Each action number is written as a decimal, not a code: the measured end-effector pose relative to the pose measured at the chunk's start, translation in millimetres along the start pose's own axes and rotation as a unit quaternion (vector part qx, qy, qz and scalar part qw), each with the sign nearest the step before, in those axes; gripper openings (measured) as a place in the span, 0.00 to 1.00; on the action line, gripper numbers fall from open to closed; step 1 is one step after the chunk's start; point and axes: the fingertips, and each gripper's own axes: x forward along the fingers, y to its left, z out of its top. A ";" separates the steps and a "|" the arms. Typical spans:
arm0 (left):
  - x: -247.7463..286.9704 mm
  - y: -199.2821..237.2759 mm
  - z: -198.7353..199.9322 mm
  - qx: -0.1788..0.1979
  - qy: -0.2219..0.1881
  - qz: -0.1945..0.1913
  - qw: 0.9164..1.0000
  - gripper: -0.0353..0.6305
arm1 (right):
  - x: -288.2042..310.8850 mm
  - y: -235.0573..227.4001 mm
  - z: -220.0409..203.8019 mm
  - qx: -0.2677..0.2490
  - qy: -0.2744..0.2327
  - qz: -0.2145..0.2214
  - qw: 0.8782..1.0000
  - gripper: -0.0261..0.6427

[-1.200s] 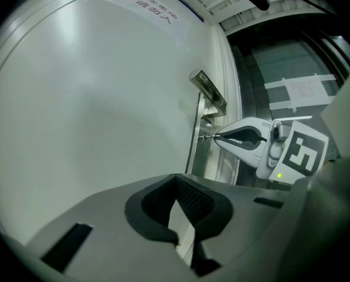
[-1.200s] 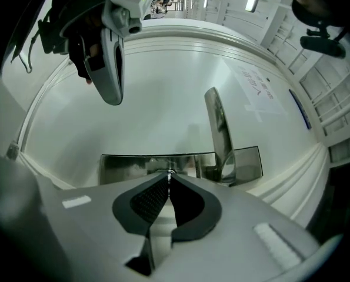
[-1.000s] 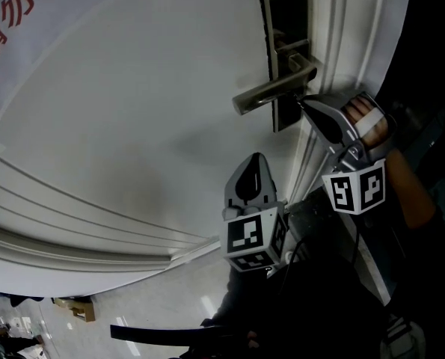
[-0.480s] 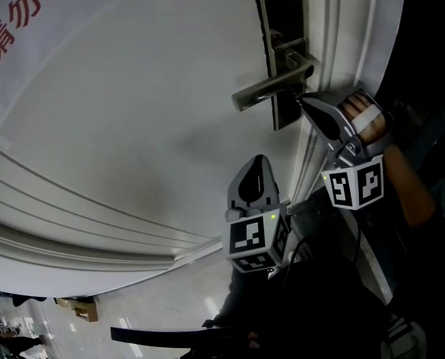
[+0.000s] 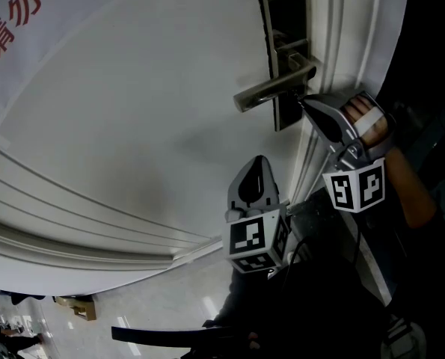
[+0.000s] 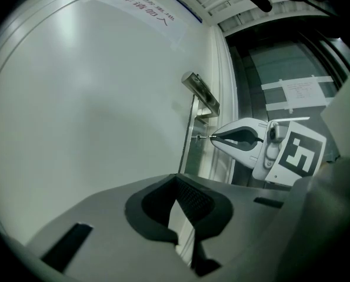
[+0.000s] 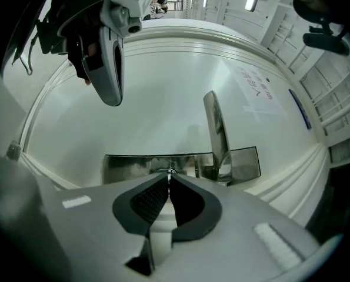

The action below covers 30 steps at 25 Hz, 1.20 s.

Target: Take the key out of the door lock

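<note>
Right claw (image 7: 170,174) pinches the key (image 6: 202,137) at the lock plate (image 7: 127,166), dead ahead; I judge its axis lies along my jaws. Left claw (image 6: 176,181), closed and empty, hangs farther off.

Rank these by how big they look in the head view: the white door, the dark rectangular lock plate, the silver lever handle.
1. white door
2. dark rectangular lock plate
3. silver lever handle
Plate and handle sit together on the door, so nearness to the camera hardly skews the order.
</note>
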 end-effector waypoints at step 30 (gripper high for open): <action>0.7 -2.3 -1.2 -0.005 -0.004 0.003 1.000 0.05 | -1.8 0.6 -0.3 0.000 -0.003 0.000 1.000 0.06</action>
